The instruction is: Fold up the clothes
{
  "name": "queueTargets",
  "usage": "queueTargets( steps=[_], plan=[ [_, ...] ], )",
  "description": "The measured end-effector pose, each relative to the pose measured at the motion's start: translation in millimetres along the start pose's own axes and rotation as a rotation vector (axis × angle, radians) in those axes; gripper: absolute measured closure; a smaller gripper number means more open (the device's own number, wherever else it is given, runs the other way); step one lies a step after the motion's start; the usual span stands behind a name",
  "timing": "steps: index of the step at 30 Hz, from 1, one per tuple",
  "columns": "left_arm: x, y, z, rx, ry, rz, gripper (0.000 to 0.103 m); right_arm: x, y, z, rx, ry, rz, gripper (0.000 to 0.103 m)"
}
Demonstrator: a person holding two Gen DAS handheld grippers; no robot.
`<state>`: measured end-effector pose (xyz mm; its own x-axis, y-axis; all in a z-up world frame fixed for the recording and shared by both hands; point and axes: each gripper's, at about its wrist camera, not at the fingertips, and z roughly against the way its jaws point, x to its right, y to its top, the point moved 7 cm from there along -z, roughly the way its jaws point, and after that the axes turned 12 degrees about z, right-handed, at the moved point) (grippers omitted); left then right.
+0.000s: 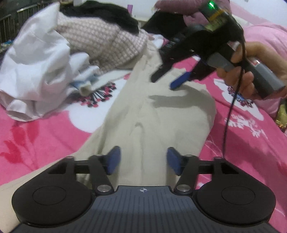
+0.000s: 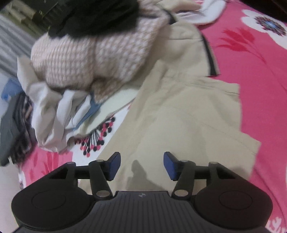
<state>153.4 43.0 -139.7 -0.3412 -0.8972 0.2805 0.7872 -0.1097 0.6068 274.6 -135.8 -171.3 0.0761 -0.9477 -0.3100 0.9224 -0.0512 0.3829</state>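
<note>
1. A white shirt [image 1: 34,71] and a checked knit [image 1: 100,43] lie heaped on the left.
2. The beige garment [image 1: 148,114] lies spread on the pink bedspread [image 1: 44,136].
3. The left hand-held gripper [image 1: 143,161] and the right hand-held gripper [image 2: 141,165] hover over it, jaws apart, empty.

Black left gripper [image 1: 143,159], blue pads; right gripper [image 1: 166,81] grey-handled, green LED, bare hand [image 1: 251,71]

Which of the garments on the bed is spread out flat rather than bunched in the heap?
The beige garment, lying flat on the pink bedspread under both open grippers. The white shirt, pink-checked knit and black garment are crumpled together beyond it.
</note>
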Motion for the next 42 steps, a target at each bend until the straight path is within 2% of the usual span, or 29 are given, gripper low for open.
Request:
queueTargets(
  steps=[1, 4, 5, 7, 9, 10, 11, 12, 14, 15, 18, 23, 26, 30, 32, 34, 36, 37, 38, 42],
  plan=[
    [0, -1, -6, -0.016, -0.003, 0.003, 0.040, -3, 1, -8, -0.026, -0.014, 0.018, 0.036],
    [3, -6, -19, -0.038, -0.003, 0.000, 0.040, -9, 2, -32, -0.079, -0.064, 0.060, 0.033],
    [5, -8, -21, -0.027, 0.000, -0.016, 0.042, -11, 3, -39, -0.086, -0.078, 0.076, 0.028],
    [7, -9, -23, -0.006, 0.005, -0.036, 0.055, -15, 5, -45, -0.075, -0.081, 0.110, 0.020],
    [9, -11, -22, 0.008, -0.003, -0.045, 0.065, -22, 3, -47, -0.070, -0.111, 0.197, 0.024],
    [10, -12, -20, 0.013, -0.009, -0.050, 0.073, -25, 1, -46, -0.069, -0.130, 0.241, 0.031],
    [12, -13, -18, 0.018, -0.018, -0.053, 0.077, -26, -1, -43, -0.068, -0.143, 0.275, 0.045],
    [14, -14, -14, 0.025, -0.027, -0.057, 0.085, -23, -3, -38, -0.066, -0.145, 0.287, 0.054],
    [19, -15, -6, 0.038, -0.055, -0.060, 0.092, -18, -8, -27, -0.063, -0.143, 0.299, 0.085],
    [22, -16, -2, 0.044, -0.073, -0.059, 0.096, -13, -11, -19, -0.057, -0.128, 0.282, 0.090],
    [39, -21, 12, 0.056, -0.130, -0.061, 0.097, -3, -28, 10, 0.000, -0.105, 0.271, 0.094],
    [74, -42, 42, 0.044, -0.245, -0.114, 0.098, 11, -75, 93, 0.147, -0.048, 0.221, 0.096],
    [97, -62, 61, 0.025, -0.305, -0.168, 0.099, 29, -122, 145, 0.217, -0.015, 0.126, 0.096],
    [118, -90, 68, -0.043, -0.339, -0.212, 0.098, 54, -196, 168, 0.197, -0.026, 0.033, 0.095],
    [120, -102, 67, -0.078, -0.319, -0.218, 0.097, 71, -227, 159, 0.144, -0.030, -0.043, 0.090],
    [113, -107, 67, -0.111, -0.292, -0.190, 0.086, 89, -249, 150, 0.111, -0.042, -0.128, 0.081],
    [102, -108, 70, -0.138, -0.268, -0.149, 0.077, 108, -263, 154, 0.127, -0.051, -0.214, 0.076],
    [94, -105, 76, -0.133, -0.256, -0.125, 0.076, 118, -268, 158, 0.140, -0.058, -0.256, 0.071],
    [86, -102, 81, -0.127, -0.244, -0.100, 0.075, 127, -270, 166, 0.165, -0.072, -0.296, 0.071],
    [44, -72, 94, -0.042, -0.157, 0.009, 0.058, 153, -266, 192, 0.260, -0.100, -0.399, 0.065]
  ],
)
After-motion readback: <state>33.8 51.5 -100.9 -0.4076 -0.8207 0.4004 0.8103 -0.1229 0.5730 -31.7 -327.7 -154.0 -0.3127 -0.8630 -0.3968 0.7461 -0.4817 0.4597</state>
